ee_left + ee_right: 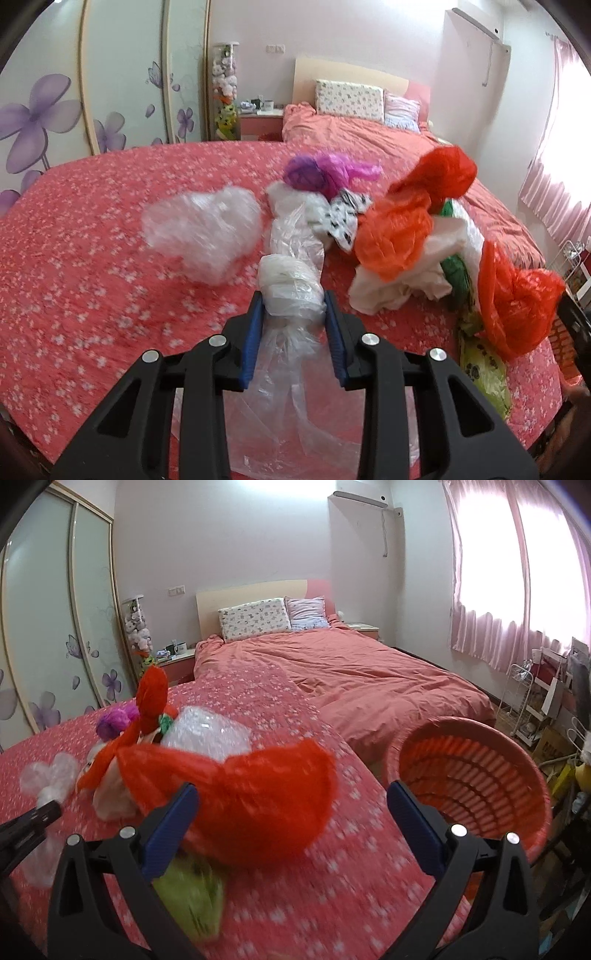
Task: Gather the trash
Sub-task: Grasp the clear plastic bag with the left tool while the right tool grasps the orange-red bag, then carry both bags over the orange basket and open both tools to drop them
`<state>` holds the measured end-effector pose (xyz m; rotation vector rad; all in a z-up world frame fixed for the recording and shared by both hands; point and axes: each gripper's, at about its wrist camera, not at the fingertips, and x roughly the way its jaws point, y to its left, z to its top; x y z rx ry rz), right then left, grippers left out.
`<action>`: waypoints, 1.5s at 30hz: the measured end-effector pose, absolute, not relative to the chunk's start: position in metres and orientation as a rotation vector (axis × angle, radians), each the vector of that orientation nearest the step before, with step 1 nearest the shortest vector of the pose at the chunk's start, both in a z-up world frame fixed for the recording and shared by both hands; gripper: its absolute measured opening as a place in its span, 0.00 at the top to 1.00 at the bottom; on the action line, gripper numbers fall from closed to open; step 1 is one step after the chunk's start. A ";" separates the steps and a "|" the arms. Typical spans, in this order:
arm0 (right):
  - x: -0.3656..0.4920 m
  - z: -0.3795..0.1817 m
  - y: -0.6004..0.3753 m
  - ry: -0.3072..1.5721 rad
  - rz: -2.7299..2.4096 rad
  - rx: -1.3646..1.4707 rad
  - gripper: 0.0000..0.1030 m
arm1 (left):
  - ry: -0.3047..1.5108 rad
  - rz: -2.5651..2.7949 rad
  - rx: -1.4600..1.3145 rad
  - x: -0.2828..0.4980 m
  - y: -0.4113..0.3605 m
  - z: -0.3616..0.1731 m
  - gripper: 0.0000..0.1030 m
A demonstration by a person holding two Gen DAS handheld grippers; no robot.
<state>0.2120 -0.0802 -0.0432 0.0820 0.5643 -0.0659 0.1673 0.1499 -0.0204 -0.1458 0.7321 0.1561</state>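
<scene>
A heap of crumpled plastic bags lies on the red floral bedspread (74,258). My left gripper (293,299) is shut on a clear plastic bag (290,284) that trails back under the jaws. Beyond it lie a clear bubble-wrap wad (203,232), a purple bag (321,173), orange-red bags (399,236) and white bags (399,284). My right gripper (291,794) is open, its jaws wide apart around a red bag (251,797) without touching it. A green bag (195,897) lies under it. An orange slatted basket (476,775) stands to the right, off the bed's edge.
A pink duvet and two pillows (258,622) cover the far half of the bed. A wardrobe with purple flowers (48,110) is at left. A wire rack and clutter (535,698) stand by the curtained window at right.
</scene>
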 end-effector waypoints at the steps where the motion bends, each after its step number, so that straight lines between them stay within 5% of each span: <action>1: 0.219 -0.044 -0.078 0.567 -0.064 0.078 0.04 | 0.726 0.158 -0.145 0.167 0.151 -0.018 0.68; 9: 0.258 -0.068 -0.064 0.662 -0.033 0.041 0.23 | 0.702 0.153 -0.146 0.171 0.154 -0.008 0.68; 11: 0.261 -0.074 -0.064 0.683 -0.026 0.035 0.33 | 0.699 0.150 -0.146 0.172 0.153 -0.008 0.68; 15: 0.261 -0.078 -0.067 0.704 0.018 0.056 0.71 | 0.696 0.143 -0.141 0.176 0.150 -0.007 0.68; 18: 0.254 -0.073 -0.066 0.683 0.019 0.036 0.81 | 0.691 0.137 -0.140 0.176 0.147 -0.005 0.68; 45: 0.193 -0.028 -0.183 0.493 -0.251 0.072 0.84 | 0.654 -0.128 -0.055 0.181 0.025 0.013 0.68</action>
